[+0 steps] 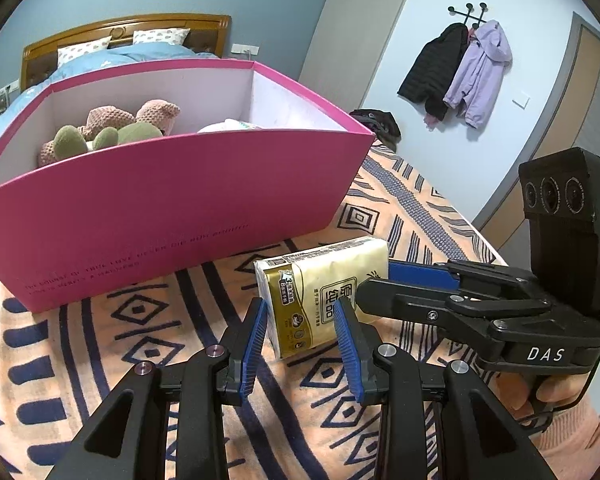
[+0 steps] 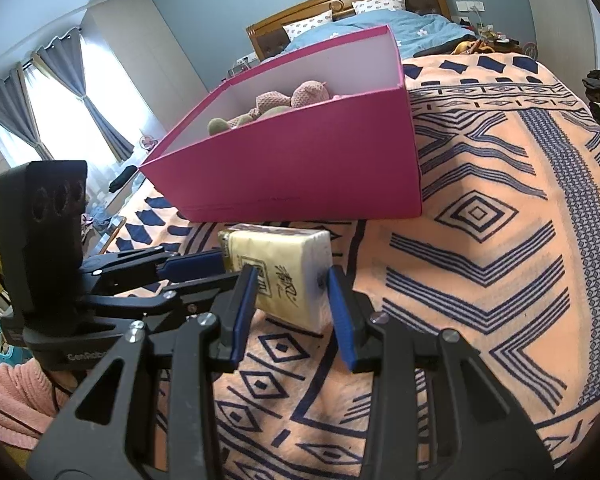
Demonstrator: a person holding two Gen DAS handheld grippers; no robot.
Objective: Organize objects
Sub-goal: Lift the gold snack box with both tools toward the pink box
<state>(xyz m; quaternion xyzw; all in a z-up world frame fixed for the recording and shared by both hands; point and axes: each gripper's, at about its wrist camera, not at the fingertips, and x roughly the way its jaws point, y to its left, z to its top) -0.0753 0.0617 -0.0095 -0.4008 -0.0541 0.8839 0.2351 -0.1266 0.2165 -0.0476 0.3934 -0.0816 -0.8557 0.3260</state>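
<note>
A yellow tissue pack [image 1: 324, 276] [image 2: 284, 252] hangs just above the orange patterned blanket [image 1: 148, 344], in front of the pink box [image 1: 160, 200] [image 2: 300, 168]. Both grippers hold it. My left gripper [image 1: 300, 304] is shut on its near end, and it shows from the left in the right wrist view [image 2: 228, 268]. My right gripper [image 2: 290, 276] is shut on the other end, reaching in from the right in the left wrist view [image 1: 374, 280]. Inside the open box lie plush toys [image 1: 120, 124] [image 2: 276, 104] and something white [image 1: 228, 125].
The blanket [image 2: 500, 240] spreads wide to the right of the box. A bed with a blue duvet [image 2: 412, 24] stands behind. Coats [image 1: 460, 72] hang on the wall, and dark clothes [image 1: 378, 120] lie at the blanket's far end. A pink sleeve [image 2: 16, 396] shows at lower left.
</note>
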